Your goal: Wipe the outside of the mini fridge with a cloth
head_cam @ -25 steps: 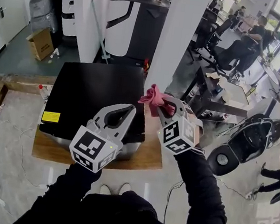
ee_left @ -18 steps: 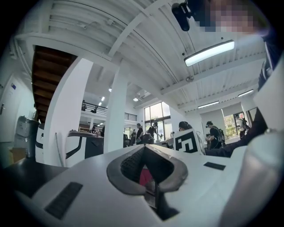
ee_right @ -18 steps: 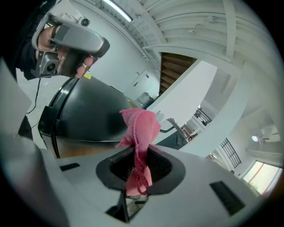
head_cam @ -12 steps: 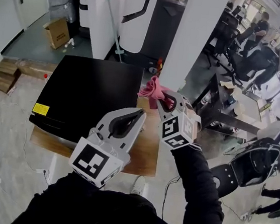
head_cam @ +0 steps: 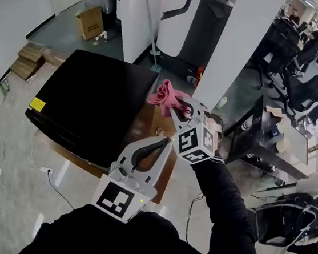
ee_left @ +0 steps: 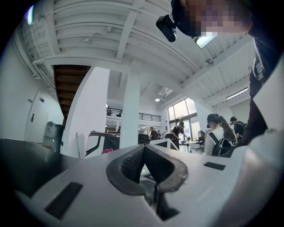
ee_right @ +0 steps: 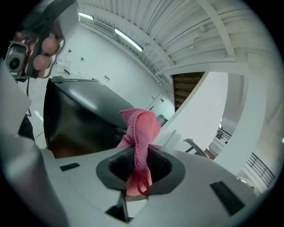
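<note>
We see the mini fridge (head_cam: 87,106), a smooth, glossy black box with squared edges and a yellow label (head_cam: 37,104) at its near left corner. It stands on a low wooden platform (head_cam: 141,128), whose bare strip shows along the fridge's right edge. Open, glossy grey floor (head_cam: 6,151) lies left of the platform and in front of it, and a white pillar (head_cam: 238,41) stands close behind its far right corner. Our right hand-held gripper (head_cam: 173,101) is clamped on the cloth (head_cam: 164,92), a soft pink knitted bunch rising from the jaws in a rounded fold. The cloth hangs in the air just beside the fridge's far right corner; we cannot tell whether they touch. Our left hand-held gripper (head_cam: 166,140), white plastic with ribbed dark pads, has its jaws closed together on nothing, nearer us over the platform's near right corner
</note>
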{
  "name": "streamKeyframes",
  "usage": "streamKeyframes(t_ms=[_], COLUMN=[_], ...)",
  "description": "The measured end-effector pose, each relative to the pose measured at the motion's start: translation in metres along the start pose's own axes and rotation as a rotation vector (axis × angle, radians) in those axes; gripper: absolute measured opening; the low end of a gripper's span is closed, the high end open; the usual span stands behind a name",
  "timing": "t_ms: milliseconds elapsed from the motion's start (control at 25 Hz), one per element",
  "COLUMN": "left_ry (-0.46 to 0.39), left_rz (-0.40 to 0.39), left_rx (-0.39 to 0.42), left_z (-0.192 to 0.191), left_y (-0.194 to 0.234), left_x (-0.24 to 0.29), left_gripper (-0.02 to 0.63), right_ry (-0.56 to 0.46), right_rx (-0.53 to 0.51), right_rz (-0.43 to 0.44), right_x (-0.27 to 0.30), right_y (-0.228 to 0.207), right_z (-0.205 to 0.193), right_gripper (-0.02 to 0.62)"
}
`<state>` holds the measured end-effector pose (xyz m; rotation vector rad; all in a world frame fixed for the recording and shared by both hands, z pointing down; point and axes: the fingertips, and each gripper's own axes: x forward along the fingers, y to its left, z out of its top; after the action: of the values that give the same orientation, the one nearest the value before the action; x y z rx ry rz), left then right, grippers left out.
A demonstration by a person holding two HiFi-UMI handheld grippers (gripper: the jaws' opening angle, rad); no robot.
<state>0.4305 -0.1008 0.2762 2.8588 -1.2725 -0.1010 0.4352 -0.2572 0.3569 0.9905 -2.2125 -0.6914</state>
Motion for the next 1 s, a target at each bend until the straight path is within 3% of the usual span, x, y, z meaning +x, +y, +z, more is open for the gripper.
streamKeyframes(t_ms=[200, 640, 840, 1000], left_ry=[-0.03, -0.041, 0.014, 0.068], left_rz=[0.108, 0.144, 0.175, 0.182], left_rx=[-0.069, -0.109, -0.093, -0.126], left_z=[-0.055, -0.154, -0.186, -0.214], left_y=[0.006, 0.034, 0.048, 0.056], left_x=[0.015, 0.016, 0.019, 0.022], left_gripper=[0.006, 0.006, 0.006, 0.006], right_ry=[-0.089, -0.159, -0.114, -0.056], right_rx=[0.015, 0.032, 0.032, 0.027], right_rz=[0.066, 0.221, 0.277, 0.318], right_x=[0.033, 0.105, 0.127, 0.147], right_y=[0.017, 0.078, 0.106, 0.14], right_z=[-0.016, -0.039, -0.075, -0.109], right_gripper=[0.069, 0.066, 0.066, 0.066])
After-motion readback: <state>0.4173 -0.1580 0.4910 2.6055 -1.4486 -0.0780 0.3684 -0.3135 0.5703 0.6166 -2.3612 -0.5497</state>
